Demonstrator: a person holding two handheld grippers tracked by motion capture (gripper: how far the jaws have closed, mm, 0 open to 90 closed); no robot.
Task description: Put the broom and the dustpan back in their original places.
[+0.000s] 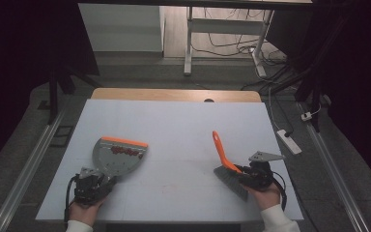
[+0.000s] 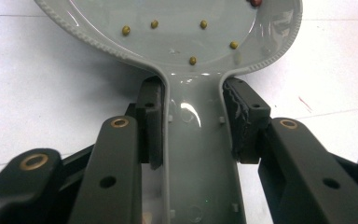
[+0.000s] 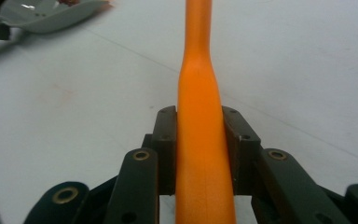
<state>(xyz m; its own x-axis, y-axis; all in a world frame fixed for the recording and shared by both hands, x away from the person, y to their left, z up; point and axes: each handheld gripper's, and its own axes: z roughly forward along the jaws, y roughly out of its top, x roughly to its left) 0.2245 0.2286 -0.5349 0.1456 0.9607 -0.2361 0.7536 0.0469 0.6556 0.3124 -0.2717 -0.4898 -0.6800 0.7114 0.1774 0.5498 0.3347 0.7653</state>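
The white desk [image 1: 174, 125] carries a grey dustpan [image 1: 118, 155] with an orange lip lying flat at the person's left, and the left tool [image 1: 92, 186] has its jaws closed on the pan's handle, which I judge keeps the pan level so the small red and yellow-green beads [image 1: 127, 152] gathered near the lip stay in. At the right, the right tool [image 1: 257, 175] is clamped on the orange handle of a hand brush [image 1: 228, 166], bristles down near the desk and handle slanting up and away, probably ready to sweep towards the pan.
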